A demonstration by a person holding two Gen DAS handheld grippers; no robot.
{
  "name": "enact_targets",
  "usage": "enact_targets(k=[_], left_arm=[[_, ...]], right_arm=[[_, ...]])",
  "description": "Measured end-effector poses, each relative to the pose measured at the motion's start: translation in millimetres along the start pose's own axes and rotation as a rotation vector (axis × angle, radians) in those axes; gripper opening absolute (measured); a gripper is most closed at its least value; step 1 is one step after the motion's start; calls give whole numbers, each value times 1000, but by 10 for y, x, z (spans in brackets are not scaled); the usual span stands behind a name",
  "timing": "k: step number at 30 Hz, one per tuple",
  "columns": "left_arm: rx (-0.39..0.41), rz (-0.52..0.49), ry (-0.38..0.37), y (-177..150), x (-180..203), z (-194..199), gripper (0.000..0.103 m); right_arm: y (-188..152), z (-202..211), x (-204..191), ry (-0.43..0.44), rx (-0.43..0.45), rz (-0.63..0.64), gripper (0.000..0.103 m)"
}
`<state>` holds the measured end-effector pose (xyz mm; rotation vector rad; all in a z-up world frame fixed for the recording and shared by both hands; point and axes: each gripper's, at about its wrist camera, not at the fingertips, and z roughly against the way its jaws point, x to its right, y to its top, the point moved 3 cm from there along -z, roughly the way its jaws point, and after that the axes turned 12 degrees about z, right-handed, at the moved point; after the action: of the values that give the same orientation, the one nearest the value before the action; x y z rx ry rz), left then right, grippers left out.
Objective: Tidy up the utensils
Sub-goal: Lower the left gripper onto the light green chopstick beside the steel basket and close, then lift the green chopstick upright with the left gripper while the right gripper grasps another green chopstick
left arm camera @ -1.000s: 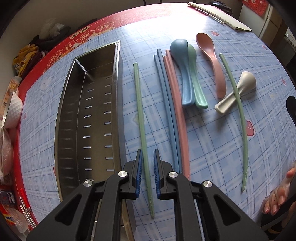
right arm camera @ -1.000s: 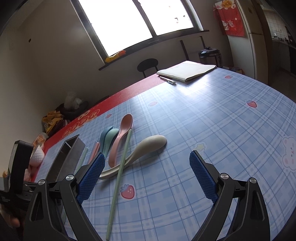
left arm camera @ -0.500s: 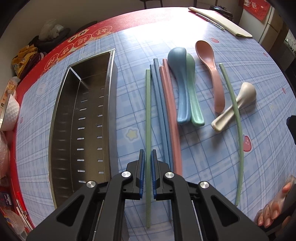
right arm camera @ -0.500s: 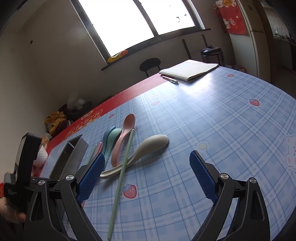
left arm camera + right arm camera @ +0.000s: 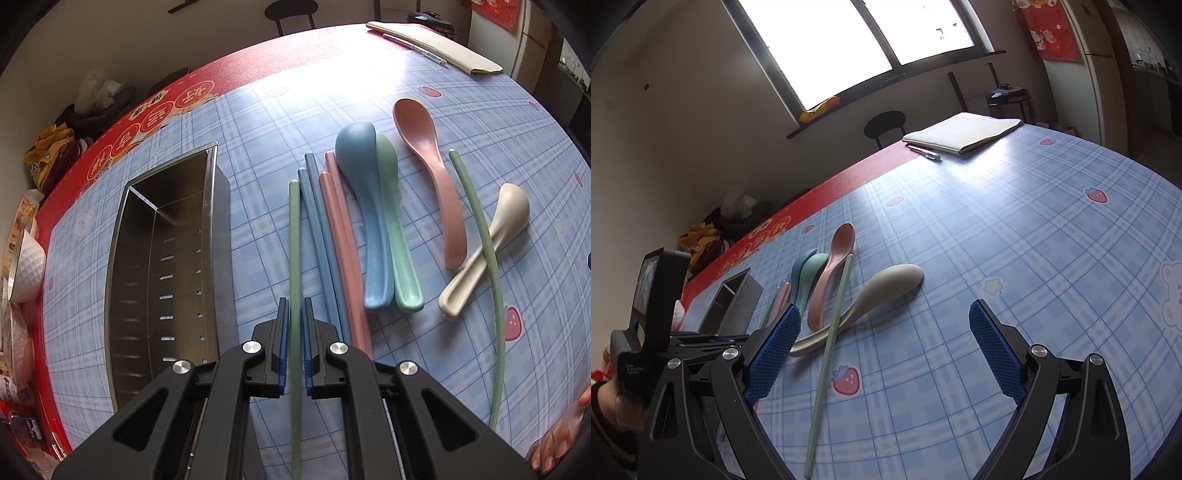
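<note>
My left gripper (image 5: 294, 310) is shut on a green chopstick (image 5: 294, 236), gripping it near its lower half, and the stick runs straight ahead between the blue pads. A steel utensil holder (image 5: 221, 240) lies just left of it. To its right lie two blue chopsticks (image 5: 321, 236), two pink chopsticks (image 5: 341, 229), a blue spoon (image 5: 365, 184), a green spoon (image 5: 399, 236), a pink spoon (image 5: 424, 136), a second green chopstick (image 5: 484, 240) and a beige spoon (image 5: 506, 210). My right gripper (image 5: 884, 312) hovers open near the beige spoon (image 5: 886, 288), holding nothing.
A notebook (image 5: 964, 133) with a pen (image 5: 925, 152) lies at the table's far end. A white bowl (image 5: 22, 266) and packets crowd the left edge. A person's hand (image 5: 561, 443) shows at the lower right. The checked tablecloth (image 5: 1034, 240) stretches to the right.
The left jaws closed onto the green chopstick. The left gripper then shifted right, and the stick's far end now lies close beside the blue chopsticks. The right gripper stayed still.
</note>
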<state>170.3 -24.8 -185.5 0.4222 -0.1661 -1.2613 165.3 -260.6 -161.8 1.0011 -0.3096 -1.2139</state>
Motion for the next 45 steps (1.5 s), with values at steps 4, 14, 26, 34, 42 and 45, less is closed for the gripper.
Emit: enact_targets(k=[4,14,26,34,42,45], left_arm=[[25,-19,-3,-25,3,8,7],[36,-1,-105,-142,-48,118,6],[123,95,-379,-223,-389,730,6],[212,166,-483,-192,-869,982,6],[258,211,-539,-147,-1235,971,6],[274,219,-557,-129,-1314,934,6]], right_arm=[[-10,-5,3,-6,-4,-4,90],[-19,-36,-32,-16,-23,12,90],[-25,-109,-159,-30,-67,62,90],[-6,-197,-243,-44,-119,106,77],[23,-315,-443,-63,-188,159,54],[39,-381,-561,-68,-211,186,40]])
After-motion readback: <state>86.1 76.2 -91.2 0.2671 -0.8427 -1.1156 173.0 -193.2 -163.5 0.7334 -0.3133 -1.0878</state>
